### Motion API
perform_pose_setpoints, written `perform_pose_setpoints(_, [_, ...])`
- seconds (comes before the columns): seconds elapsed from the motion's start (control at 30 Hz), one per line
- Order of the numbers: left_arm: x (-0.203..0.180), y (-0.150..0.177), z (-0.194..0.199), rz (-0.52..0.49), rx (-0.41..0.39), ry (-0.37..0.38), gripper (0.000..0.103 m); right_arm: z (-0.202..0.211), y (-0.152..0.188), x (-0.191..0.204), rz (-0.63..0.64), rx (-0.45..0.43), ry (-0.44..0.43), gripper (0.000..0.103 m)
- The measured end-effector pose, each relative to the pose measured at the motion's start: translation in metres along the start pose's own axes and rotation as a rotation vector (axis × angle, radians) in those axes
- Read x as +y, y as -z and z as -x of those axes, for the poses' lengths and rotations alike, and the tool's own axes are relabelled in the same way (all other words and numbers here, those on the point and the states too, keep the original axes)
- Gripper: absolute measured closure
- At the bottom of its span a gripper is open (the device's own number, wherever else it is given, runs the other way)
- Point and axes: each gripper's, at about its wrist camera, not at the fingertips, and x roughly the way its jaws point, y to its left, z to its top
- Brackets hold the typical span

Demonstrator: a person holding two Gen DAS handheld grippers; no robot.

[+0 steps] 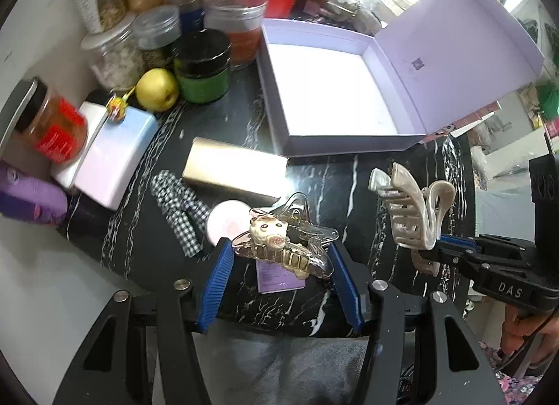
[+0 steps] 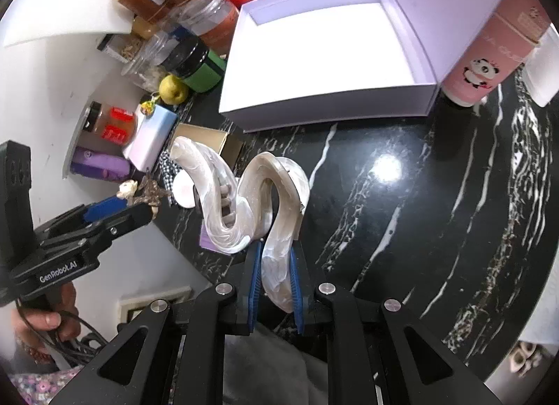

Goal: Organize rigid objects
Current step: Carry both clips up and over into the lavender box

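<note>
Black white-veined marble table (image 2: 436,195) carries everything, and the open lilac box (image 1: 335,90) at its far side serves as landmark. Nearest, short of the box, the left gripper (image 1: 283,258) clamps a clear star-shaped hair claw (image 1: 286,241) with a small animal figure between half-parted blue pads. Beside it, also short of the box, the right gripper (image 2: 274,286) pinches a pearly wavy hair claw (image 2: 258,195), its jaws nearly shut on one handle. Beyond them, the box holds nothing, lid raised behind; jars (image 1: 195,42) crowd left of it.

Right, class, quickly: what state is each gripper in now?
Left gripper: closed on the clear hair clip.
Right gripper: closed on the pearly hair clip.
</note>
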Motion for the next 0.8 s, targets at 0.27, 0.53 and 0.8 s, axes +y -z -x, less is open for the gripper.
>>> perform_pose_setpoints(0.27, [-0.017,-0.022,0.001,-0.068,-0.004,0.009,0.048,0.014,0.003,-0.005,-0.022,-0.026,0.001,0.087])
perform_pose_setpoints(0.53, [-0.036,-0.051,-0.003,-0.136,0.006,0.026,0.047,0.024,0.001,-0.013,-0.061,-0.054,0.002,0.087])
perform_pose_setpoints(0.8, [-0.049,-0.08,-0.01,-0.198,0.031,0.039,0.048,0.029,-0.01,-0.02,-0.105,-0.069,0.015,0.087])
